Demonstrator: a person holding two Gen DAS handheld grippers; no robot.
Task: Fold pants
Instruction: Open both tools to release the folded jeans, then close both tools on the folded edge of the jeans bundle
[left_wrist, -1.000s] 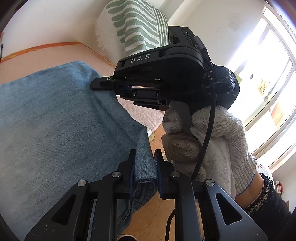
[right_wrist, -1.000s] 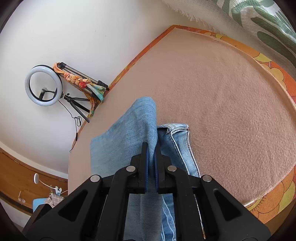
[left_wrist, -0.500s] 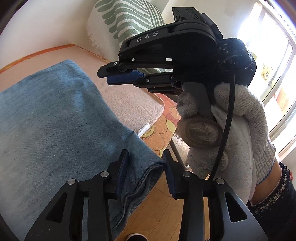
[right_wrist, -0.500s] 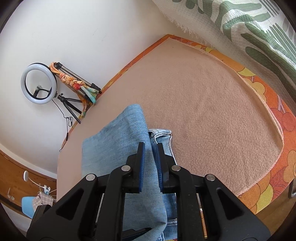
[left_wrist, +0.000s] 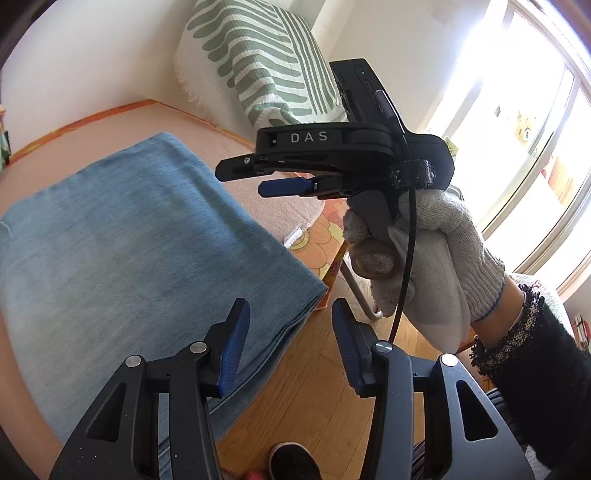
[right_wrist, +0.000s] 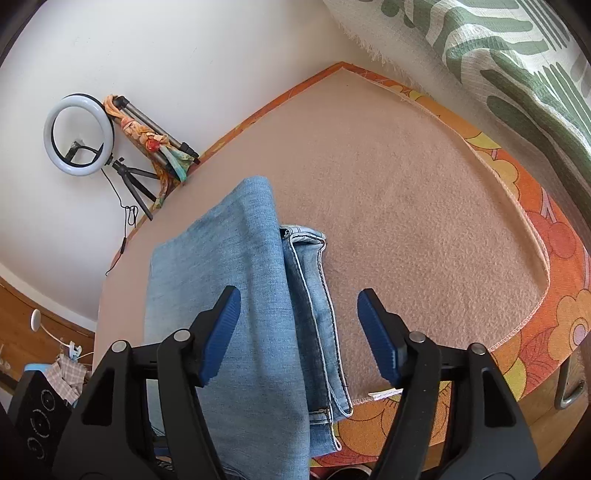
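Blue denim pants (left_wrist: 122, 251) lie folded on the pink blanket-covered table (left_wrist: 122, 122); the near end hangs over the front edge. My left gripper (left_wrist: 288, 336) is open and empty, just off the fold's near right corner. In the right wrist view the pants (right_wrist: 236, 295) lie folded lengthwise, with the waistband and seams (right_wrist: 314, 295) showing on the right. My right gripper (right_wrist: 299, 325) is open and empty above them. It also shows in the left wrist view (left_wrist: 258, 177), held by a gloved hand (left_wrist: 424, 258) above the table's right edge.
A green-and-white striped throw (left_wrist: 266, 66) covers furniture behind the table. An orange flowered cloth (right_wrist: 546, 258) borders the blanket. A ring light on a tripod (right_wrist: 79, 134) stands against the wall. Wooden floor (left_wrist: 314, 387) and a shoe (left_wrist: 291, 461) lie below the front edge.
Both grippers were shut on the denim a second ago. Both have opened, let go of it and pulled back; the pants now rest on the table.
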